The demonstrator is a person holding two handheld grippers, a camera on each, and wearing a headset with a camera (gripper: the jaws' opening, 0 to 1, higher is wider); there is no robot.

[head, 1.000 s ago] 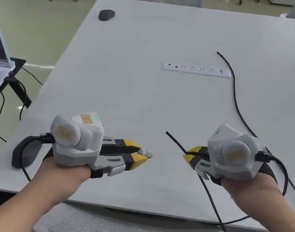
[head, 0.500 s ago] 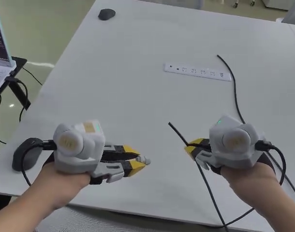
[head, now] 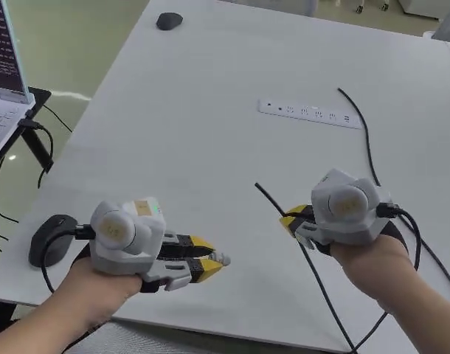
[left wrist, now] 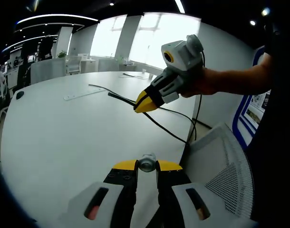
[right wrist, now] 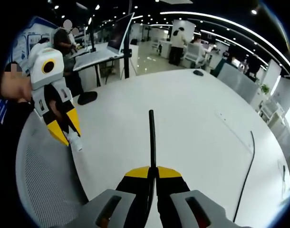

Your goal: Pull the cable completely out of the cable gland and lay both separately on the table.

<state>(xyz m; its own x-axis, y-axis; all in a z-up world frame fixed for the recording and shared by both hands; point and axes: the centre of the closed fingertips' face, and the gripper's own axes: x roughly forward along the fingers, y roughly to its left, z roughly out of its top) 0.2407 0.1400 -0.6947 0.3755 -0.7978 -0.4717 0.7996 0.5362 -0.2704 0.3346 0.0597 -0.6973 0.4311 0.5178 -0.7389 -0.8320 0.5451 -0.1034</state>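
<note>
Left gripper [head: 212,260] clamping cable gland [left wrist: 147,162], apparently cable-free; right gripper [right wrist: 152,170] clamping cable [right wrist: 151,137], long axis along jaws; cable gland lying leftward, well apart.

The cable gland [left wrist: 147,162] looks like shiny, silvery metal. The cable [right wrist: 152,137] has a matt black, rubbery sheath. The table [head: 195,147] is smooth white with a faint sheen. At one o'clock, the power strip [head: 310,115] is smooth white plastic.
</note>
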